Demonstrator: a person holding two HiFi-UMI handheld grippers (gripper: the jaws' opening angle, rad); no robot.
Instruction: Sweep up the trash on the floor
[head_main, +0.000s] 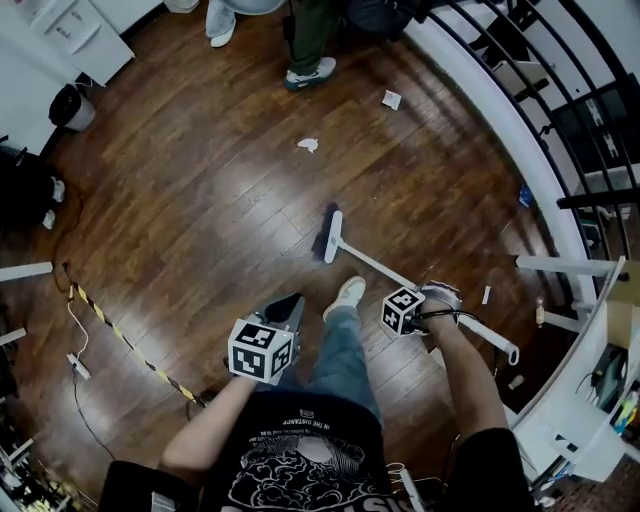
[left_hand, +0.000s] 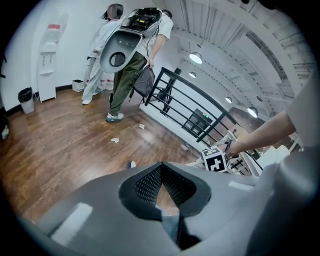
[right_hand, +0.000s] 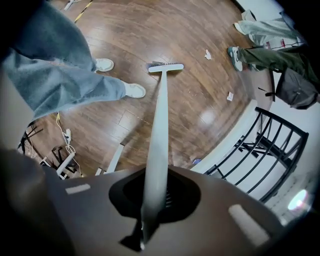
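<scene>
Listener: Where is the broom, and what has hold of it?
Describer: White-handled broom (head_main: 370, 262) slants across the wooden floor (head_main: 200, 200). Its dark bristle head touches the boards just ahead of the person's white shoe (head_main: 346, 295). The right gripper (right_hand: 155, 197) has its jaws closed tight on the handle, a little short of the top end.
Listener: And the other gripper?
Describer: The left gripper (left_hand: 160, 167) sits low beside the person's jeans, jaw tips pressed together with nothing between them.
Listener: Where is the trash?
Describer: A crumpled paper (head_main: 308, 145) lies beyond the bristles, with bare boards between. A second white scrap (head_main: 391, 99) lies farther on, near a bystander's shoe (head_main: 312, 72) and close to the curved white kerb (head_main: 470, 85).
Listener: What bounds the space?
Describer: That kerb, topped by a black railing (head_main: 600, 198), curves down the whole right side, near the handle's end. On the left, a striped cable (head_main: 125, 342) trails over the floor, and a black bin (head_main: 72, 105) stands by a white cabinet (head_main: 70, 30) in the far left corner. The widest open stretch is the middle, left of the broom
</scene>
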